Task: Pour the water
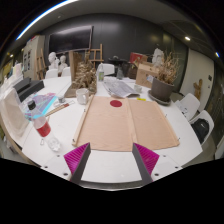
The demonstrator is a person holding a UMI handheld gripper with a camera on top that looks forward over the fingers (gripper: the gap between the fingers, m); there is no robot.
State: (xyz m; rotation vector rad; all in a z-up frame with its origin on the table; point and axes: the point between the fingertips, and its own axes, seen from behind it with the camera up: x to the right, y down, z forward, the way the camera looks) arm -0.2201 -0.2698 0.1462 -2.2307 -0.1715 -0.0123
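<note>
Bottle [42, 125] left of open, empty gripper [111, 159].

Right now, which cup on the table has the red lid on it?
The cup left of the brown mat, nearer the open gripper, has the red lid. The clear glass farther back has none.

Brown paper sheet [118, 122] spread across white table [185, 140]; small red disc [115, 103] at its far edge. Open laptop [161, 92] beyond, cardboard boxes [148, 72] further back.
</note>
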